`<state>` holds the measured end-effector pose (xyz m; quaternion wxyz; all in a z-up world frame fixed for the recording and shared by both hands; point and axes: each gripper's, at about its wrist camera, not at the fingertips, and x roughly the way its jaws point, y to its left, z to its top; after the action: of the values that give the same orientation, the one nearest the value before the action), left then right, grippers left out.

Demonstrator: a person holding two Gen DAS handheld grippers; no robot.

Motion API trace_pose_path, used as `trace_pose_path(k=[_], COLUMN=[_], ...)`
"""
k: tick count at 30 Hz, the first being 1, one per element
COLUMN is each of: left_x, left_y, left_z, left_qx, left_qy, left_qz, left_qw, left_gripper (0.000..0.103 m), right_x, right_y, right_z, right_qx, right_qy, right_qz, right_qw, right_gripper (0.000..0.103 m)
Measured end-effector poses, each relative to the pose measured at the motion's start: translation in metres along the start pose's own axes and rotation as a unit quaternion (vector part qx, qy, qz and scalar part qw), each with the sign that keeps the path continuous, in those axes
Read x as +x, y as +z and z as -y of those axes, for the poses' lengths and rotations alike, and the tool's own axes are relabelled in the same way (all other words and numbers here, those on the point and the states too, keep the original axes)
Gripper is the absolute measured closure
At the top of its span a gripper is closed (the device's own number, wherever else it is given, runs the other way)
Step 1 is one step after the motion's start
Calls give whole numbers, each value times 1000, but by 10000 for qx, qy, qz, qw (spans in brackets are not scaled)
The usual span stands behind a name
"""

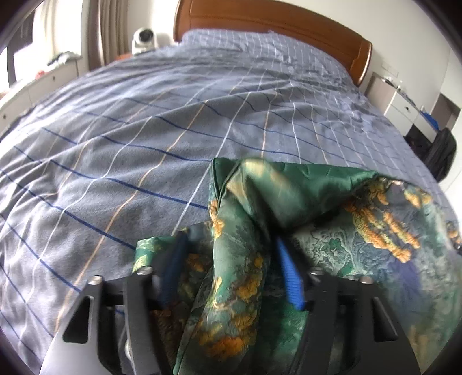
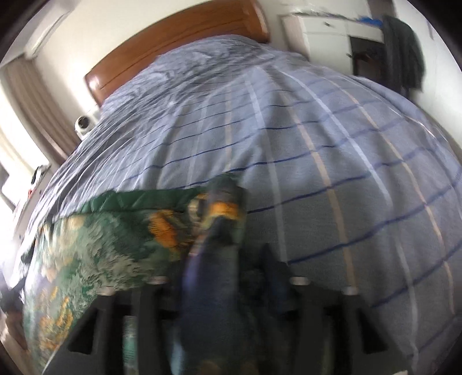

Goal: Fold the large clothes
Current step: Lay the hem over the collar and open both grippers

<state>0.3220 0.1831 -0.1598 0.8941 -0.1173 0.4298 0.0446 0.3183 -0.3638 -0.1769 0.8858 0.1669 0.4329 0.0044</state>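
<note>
The left gripper (image 1: 229,253) stands with its blue-padded fingers (image 1: 290,277) spread, and a twisted fold of the green floral garment (image 1: 239,259) runs up between them. The cloth fills the gap but neither pad visibly presses it, so the fingers read as parted around the fabric, not clamped. From that fold the garment spreads to the right of the gripper, where a broad panel with orange-yellow blossoms lies on the plaid bedspread (image 1: 144,138). A plain dark-green edge rises just ahead of the fingertips. A small corner of the same cloth pokes out to the left of the left finger.

In the right wrist view everything near the lens is smeared by motion. The right gripper (image 2: 228,259) has a bunched ridge of the green floral garment (image 2: 95,251) lying along its fingers and reaching ahead of the tips. Whether its fingers are pressed together on the cloth or apart cannot be told. The rest of the garment fans out to the left of this gripper, over the plaid bedspread (image 2: 332,187).

Far ahead of both grippers stands the wooden headboard (image 1: 274,26), with a white dome camera (image 1: 144,39) to its left.
</note>
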Motion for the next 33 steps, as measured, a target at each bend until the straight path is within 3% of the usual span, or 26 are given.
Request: trace_pose_path(k=[3,9,13,17,23,28,31,33], left_x=[-26,-92,-129,-132,-87,-21,21,33], left_y=[-2,-36,-44,-39,-23,6,-3,-12], left_z=[-4,8,49,102,183,223,234,237], left_qx=[19,663,1222,1654,1988,1632,1919,2027], left_qy=[25,44,-271,-705,-938,-775,-490,-432], left_qz=[73,314,607,530,335,-69,-539,-608], left_qw=[10000,9973,9903,9823,9750,9835,9787,9764], left_gripper=[11,10,8,5,5,6,5,2], right_x=[-30,-104,-141,-141,-119,-117,-114,-112], right_y=[5,-9,-34,-71,-96,-108,-116,-121], right_z=[15,-8,-38,-55,-45,-48,-44,-39], right_qx=[175,-728,-1228,-1307,-557,-843,-860,-821], right_qy=[-14,-377,213,767,851,714,706,785], right_qz=[188,721,894,757,534,555,486,467], right_qw=[9997,9940,9882,9855,9934,9923,9926,9924], right_gripper=[29,29,29,29,29,29,29,29])
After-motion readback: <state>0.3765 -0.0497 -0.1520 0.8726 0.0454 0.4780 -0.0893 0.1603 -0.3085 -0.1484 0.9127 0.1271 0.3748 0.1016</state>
